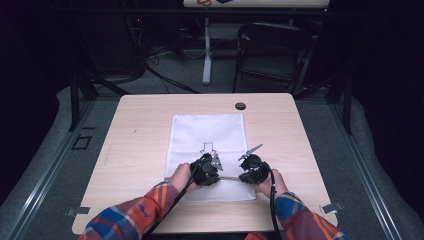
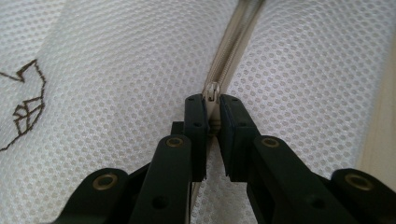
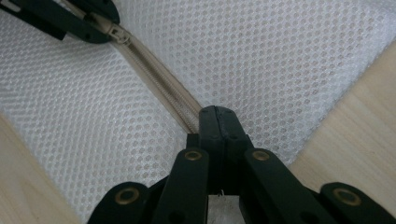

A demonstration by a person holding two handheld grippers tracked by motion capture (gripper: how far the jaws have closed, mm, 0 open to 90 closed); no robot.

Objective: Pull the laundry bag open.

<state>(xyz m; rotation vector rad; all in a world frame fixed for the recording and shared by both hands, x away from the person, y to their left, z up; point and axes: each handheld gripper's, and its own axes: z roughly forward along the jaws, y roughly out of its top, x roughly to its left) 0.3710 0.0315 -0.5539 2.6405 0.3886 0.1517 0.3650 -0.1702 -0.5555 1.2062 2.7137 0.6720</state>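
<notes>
White mesh zippered bag (image 1: 207,135): soft, limp fabric, best held at its beige zipper (image 3: 159,79); left gripper (image 2: 212,105) pinches the slider pull (image 2: 212,91), right gripper (image 3: 217,116) clamps the zipper end.

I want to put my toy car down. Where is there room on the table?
Bare wood lies left of the white mesh bag, right of it, and behind it beside the small black disc. The near middle is crowded: both grippers pinch the bag's zipper.

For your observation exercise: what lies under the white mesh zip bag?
The white mesh zip bag lies flat on the light wooden table. Whatever else sits beneath or inside it is covered by mesh.
</notes>
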